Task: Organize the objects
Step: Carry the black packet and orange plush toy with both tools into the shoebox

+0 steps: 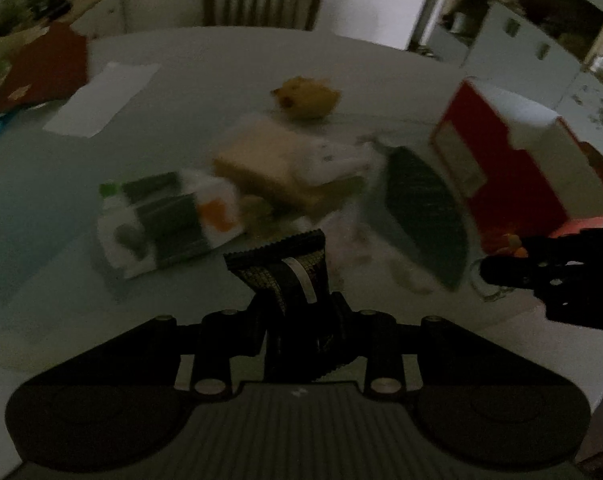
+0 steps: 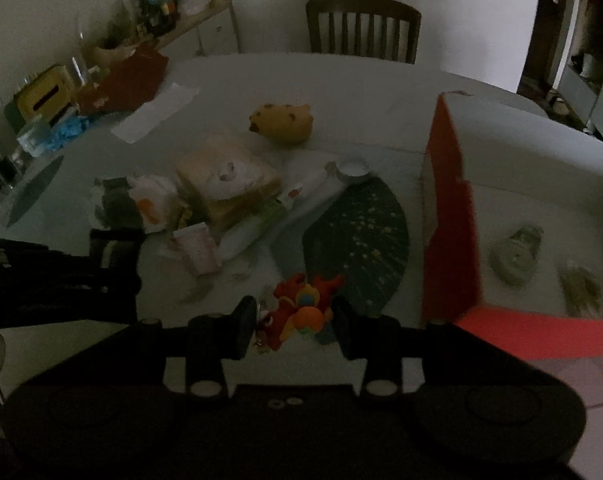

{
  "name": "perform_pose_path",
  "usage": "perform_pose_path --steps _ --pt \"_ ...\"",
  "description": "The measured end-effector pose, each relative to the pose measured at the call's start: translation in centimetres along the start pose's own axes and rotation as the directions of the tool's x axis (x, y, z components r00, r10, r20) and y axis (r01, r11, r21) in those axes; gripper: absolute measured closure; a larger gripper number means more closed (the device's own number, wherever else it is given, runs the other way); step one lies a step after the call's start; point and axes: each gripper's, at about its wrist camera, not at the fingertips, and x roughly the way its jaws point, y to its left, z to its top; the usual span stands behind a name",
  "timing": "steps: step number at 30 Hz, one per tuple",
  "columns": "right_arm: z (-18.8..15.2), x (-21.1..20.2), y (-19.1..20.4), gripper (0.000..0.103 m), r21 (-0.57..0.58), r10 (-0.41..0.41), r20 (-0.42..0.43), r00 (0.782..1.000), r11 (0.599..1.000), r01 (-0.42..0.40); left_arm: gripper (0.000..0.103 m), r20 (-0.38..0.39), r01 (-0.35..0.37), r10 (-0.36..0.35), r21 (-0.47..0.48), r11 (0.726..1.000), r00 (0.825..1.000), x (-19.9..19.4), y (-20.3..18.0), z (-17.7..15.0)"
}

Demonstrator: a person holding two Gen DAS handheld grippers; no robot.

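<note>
Two grippers work over the table (image 2: 381,92). Left gripper (image 1: 297,312) clamps a dark sachet (image 1: 285,268), lifted clear of the clutter. Right gripper (image 2: 295,320) straddles a red toy (image 2: 301,308), contact uncertain, beside the box (image 2: 449,216), its likely destination.

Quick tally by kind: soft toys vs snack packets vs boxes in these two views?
Soft toys: 2 — yellow plush, red plush between the right tool fingers.
Snack packets: 2 — dark packet in the left tool, white-green packet.
Boxes: 1 — red box.
Total: 5. The other clutter is too blurred to classify.
</note>
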Motion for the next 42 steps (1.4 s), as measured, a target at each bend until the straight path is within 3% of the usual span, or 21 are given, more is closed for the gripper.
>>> perform_pose_path --steps 11,24,42 --pt "-0.2 -5.0 -2.7 0.063 0.053 -0.028 0.086 0.996 0.998 0.024 0.072 0.036 0.096 -0.101 0.121 0.988 0.994 -1.9 -6.1 2.3" --pt "0.3 -8.4 -8.3 0.063 0.102 -0.070 0.147 0.987 0.993 0.055 0.072 0.034 0.182 -0.196 0.245 0.952 0.980 -1.9 -14.5 6.1" --pt "1.3 -8.0 -18.7 0.063 0.128 -0.192 0.153 0.969 0.976 0.174 0.072 -0.012 0.193 -0.201 0.334 0.923 0.980 3.2 -24.4 11.1"
